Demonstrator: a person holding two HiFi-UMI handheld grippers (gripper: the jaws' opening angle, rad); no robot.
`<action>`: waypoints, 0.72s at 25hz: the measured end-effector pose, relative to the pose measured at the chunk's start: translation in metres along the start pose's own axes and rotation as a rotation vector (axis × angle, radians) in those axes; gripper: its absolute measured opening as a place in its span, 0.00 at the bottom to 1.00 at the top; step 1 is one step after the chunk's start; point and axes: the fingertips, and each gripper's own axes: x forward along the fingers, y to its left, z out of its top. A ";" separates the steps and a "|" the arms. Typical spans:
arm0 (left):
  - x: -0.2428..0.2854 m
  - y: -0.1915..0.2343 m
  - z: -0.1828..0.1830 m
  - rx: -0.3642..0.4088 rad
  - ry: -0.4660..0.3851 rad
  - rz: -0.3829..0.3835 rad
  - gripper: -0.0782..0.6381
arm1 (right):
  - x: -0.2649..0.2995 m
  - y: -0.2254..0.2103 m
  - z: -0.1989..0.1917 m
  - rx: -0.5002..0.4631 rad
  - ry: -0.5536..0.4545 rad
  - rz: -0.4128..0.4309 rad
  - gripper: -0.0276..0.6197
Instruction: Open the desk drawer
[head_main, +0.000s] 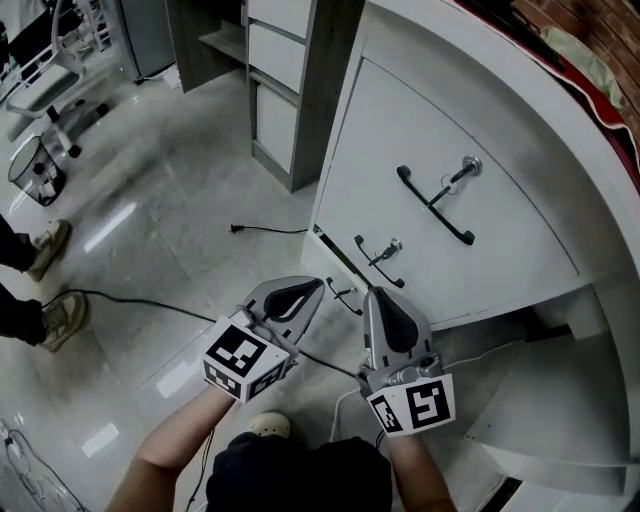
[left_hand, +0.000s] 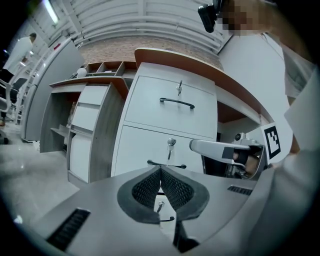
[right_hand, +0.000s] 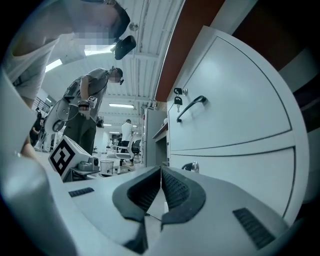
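Left tool: jaws together, empty | right tool: jaws together, empty, just beside it | shut drawers stood close ahead, clear of both tips | lowest handle showed between the tips in head view.

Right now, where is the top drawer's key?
The key is right of centre in the head view, stuck in the top drawer, just up-right of its black handle.

No words, numbers or brand names are showing legibly on anything here; the only printed signs are the black-and-white square markers sitting on the left hand-held gripper and the right hand-held gripper, carrying blocky patterns, not letters
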 end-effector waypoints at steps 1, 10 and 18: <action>-0.001 0.000 -0.005 -0.001 -0.005 -0.001 0.12 | -0.001 0.001 -0.005 -0.009 0.001 0.003 0.07; 0.008 -0.003 -0.057 -0.082 0.035 -0.056 0.12 | -0.011 0.009 -0.054 -0.032 0.013 0.052 0.07; 0.022 0.002 -0.119 -0.224 0.096 -0.044 0.12 | -0.020 0.012 -0.106 -0.016 0.054 0.066 0.07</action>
